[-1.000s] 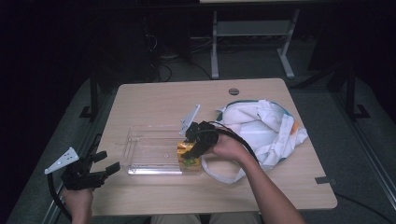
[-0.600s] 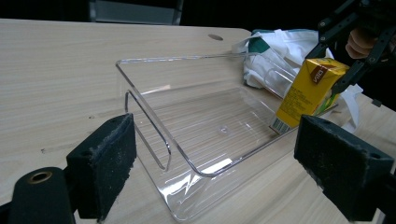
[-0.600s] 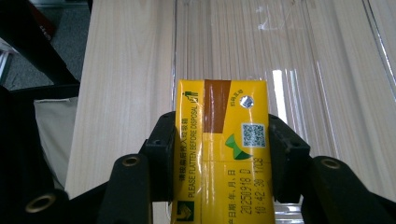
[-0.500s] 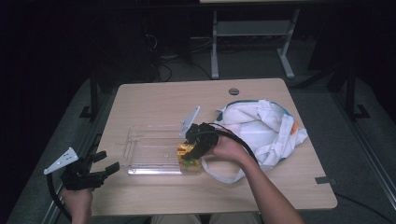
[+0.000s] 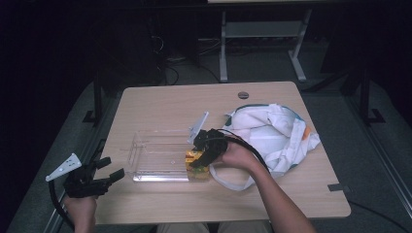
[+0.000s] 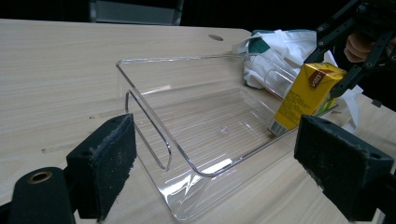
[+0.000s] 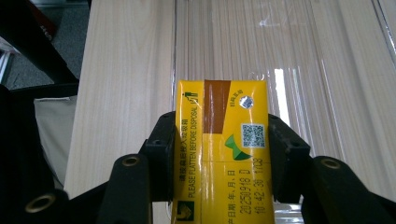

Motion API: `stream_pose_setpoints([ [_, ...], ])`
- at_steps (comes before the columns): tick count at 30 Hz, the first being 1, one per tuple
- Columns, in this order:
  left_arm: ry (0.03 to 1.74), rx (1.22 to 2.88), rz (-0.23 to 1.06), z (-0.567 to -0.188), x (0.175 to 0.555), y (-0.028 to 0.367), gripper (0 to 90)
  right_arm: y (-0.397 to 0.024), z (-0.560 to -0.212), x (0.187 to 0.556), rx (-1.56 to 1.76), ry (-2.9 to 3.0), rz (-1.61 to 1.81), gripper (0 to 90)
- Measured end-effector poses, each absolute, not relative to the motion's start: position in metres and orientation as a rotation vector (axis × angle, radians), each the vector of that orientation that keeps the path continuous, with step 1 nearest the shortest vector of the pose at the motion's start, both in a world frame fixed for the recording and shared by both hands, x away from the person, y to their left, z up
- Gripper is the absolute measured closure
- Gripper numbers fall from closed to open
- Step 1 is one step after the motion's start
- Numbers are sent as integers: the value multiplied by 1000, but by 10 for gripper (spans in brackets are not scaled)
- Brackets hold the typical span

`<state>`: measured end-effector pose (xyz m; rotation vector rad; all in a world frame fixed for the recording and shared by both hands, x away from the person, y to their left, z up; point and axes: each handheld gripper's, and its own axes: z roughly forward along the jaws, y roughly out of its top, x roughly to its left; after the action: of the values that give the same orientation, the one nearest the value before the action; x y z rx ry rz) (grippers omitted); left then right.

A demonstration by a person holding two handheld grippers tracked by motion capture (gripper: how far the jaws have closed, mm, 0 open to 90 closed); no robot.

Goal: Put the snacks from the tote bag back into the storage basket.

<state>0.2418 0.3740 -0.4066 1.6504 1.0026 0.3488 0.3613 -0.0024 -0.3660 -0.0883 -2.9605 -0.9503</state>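
Right gripper view: right gripper (image 7: 219,158) pinching juice carton (image 7: 219,154) inside clear bin (image 5: 160,155); left gripper (image 6: 224,168) sitting spread open beside bin.

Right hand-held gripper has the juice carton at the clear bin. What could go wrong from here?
1. The yellow juice carton leans, its bottom corner low at the bin's near end; released now, it may tip over.
2. The right hand-held gripper squeezes the carton's sides; a soft pack may dent.
3. The clear bin is light and unheld, with the left hand-held gripper open and apart, so a push could slide it.
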Motion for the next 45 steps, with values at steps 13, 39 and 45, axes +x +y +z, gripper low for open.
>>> stream_pose_setpoints([
  [13,1002,1653,349,-407,242,374,126,-4,-370,361,-98,-2958,-942,517],
  [39,1006,1648,351,-406,241,374,126,-4,-371,359,-73,-2929,-953,497],
  [45,1007,1649,351,-406,242,373,126,-7,-370,359,-98,-2916,-971,432],
])
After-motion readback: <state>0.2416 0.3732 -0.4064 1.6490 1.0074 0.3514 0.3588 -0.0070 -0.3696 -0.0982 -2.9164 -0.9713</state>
